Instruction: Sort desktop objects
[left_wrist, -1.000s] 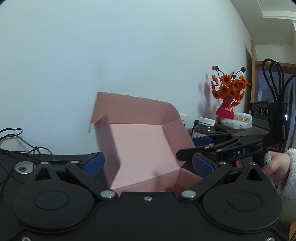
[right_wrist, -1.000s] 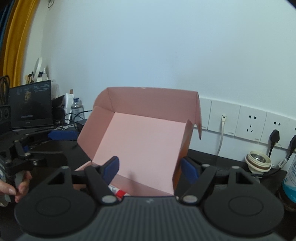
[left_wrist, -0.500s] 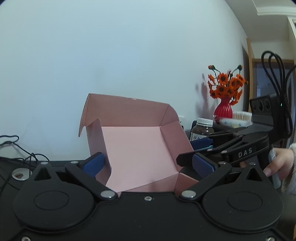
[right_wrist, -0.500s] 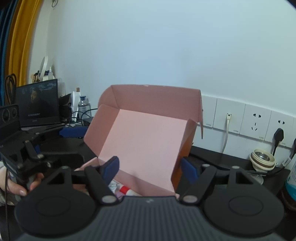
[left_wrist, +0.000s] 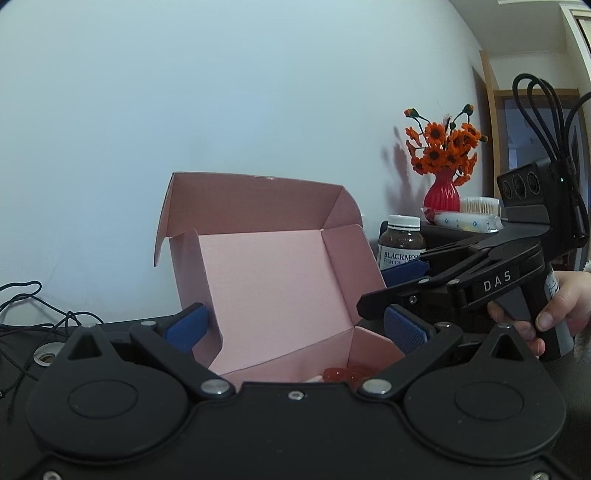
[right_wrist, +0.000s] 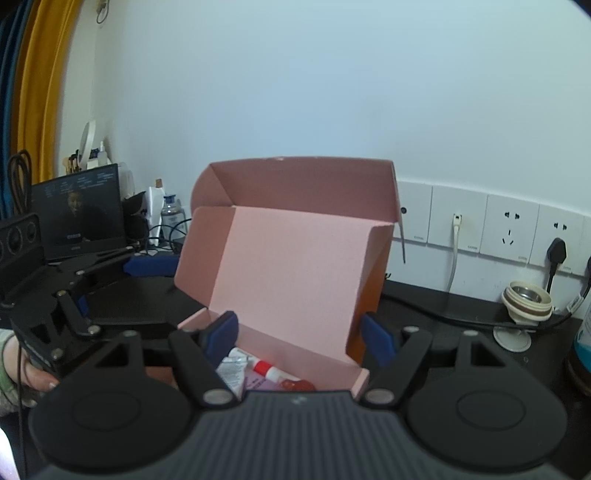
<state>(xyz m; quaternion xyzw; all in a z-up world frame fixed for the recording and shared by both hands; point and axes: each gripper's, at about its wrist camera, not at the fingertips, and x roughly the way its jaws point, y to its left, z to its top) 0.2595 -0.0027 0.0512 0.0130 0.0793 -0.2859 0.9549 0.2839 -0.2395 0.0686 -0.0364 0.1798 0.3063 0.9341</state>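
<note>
A pink cardboard box (left_wrist: 273, 280) stands on the black desk with its lid raised. In the left wrist view my left gripper (left_wrist: 295, 328) is open, its blue pads (left_wrist: 186, 326) on either side of the box's near end. My right gripper (right_wrist: 299, 338) is open too and straddles the box (right_wrist: 295, 266) from the other side. Inside the box lie a red-banded glue stick (right_wrist: 266, 369), a white packet (right_wrist: 232, 369) and a red item (right_wrist: 295, 386). A hand (left_wrist: 561, 314) holds the right gripper (left_wrist: 402, 284) at the box's right side.
A fish oil bottle (left_wrist: 400, 240), a red vase of orange flowers (left_wrist: 441, 184) and a tub of cotton swabs (left_wrist: 476, 206) stand right of the box. Cables (left_wrist: 29, 314) lie at the left. Wall sockets (right_wrist: 509, 229), a round jar (right_wrist: 528, 299) and a laptop screen (right_wrist: 81, 210) line the back.
The box's lid has swung back from leaning toward the grippers to standing more upright, so more of the inside shows. Both grippers stay open around the box.
</note>
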